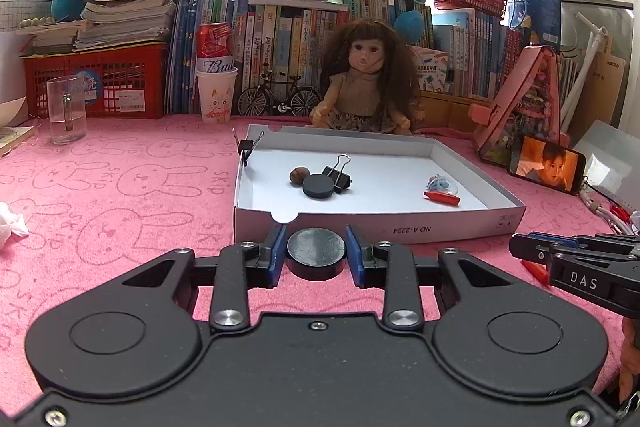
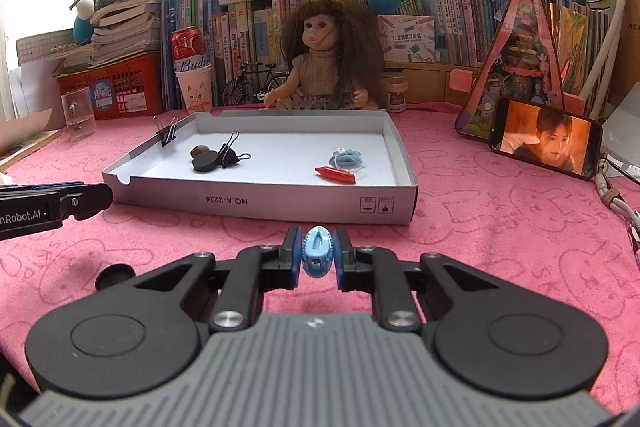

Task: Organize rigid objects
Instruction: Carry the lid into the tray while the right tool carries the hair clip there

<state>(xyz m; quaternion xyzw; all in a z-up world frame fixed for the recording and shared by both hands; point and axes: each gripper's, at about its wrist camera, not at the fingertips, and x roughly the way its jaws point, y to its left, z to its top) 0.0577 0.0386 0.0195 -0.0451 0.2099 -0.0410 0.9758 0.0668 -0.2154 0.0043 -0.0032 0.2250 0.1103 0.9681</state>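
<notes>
**Black disc and blue clip held in front of the white tray**

Pink cloth (image 1: pixel 120 195) printed with rabbit outlines covers the table. On it we see a shallow white cardboard tray (image 1: pixel 400 223), lying just beyond both tools.

Left gripper (image 1: pixel 316 255): we find its blue pads closed on a round black disc (image 1: pixel 316 253), one pad against each side. The disc sits short of the tray's near wall.

Right gripper (image 2: pixel 317 253): we find its pads pressed on a small light-blue plastic clip (image 2: pixel 317 253), held on edge, also short of the near wall.

Tray contents, as we read them from the left wrist view:
- a second black disc (image 1: pixel 318 186), touching a brown nut (image 1: pixel 299 175) and a black binder clip (image 1: pixel 338 175);
- another binder clip (image 1: pixel 247 147) fastened on the left wall;
- a red crayon-like piece (image 1: pixel 442 197) beside a blue coil of cord (image 1: pixel 440 183).

Behind the tray a doll (image 1: pixel 364 83) sits against a row of books (image 1: pixel 276 39). A phone (image 1: pixel 546 169) with its screen lit stands to the right.
</notes>
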